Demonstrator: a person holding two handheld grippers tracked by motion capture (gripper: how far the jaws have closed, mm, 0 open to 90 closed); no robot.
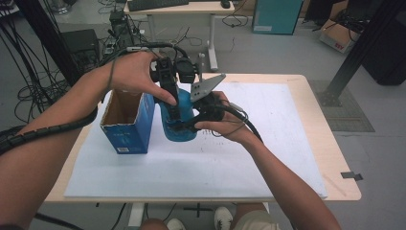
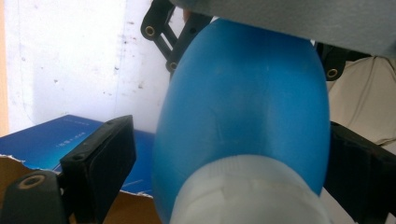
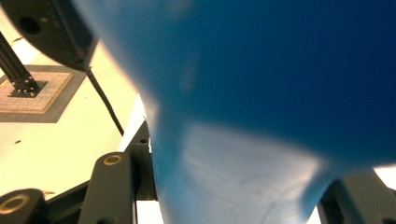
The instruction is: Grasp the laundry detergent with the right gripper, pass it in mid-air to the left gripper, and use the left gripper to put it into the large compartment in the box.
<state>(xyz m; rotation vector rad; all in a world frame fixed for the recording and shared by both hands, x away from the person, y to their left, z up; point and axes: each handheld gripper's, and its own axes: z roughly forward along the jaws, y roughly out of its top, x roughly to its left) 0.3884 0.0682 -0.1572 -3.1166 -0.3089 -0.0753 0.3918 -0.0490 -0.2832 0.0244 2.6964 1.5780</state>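
- Blue rounded plastic bottle (image 1: 179,120) with a whitish cap end stands on the white sheet (image 1: 201,163) covering the wooden worktop (image 1: 330,158), just right of the box.
- Right tongs (image 1: 198,120) are clenched on the bottle's lower body, from the side away from the box.
- Left tongs (image 1: 173,108) reach down over the bottle, released: one pad (image 2: 105,158) stands apart from it.
- Open blue cardboard box (image 1: 128,122) stands touching or just beside the bottle.

High view overhead facing forward, both gripper views pressed close, all sharing the blue bottle (image 1: 178,117).
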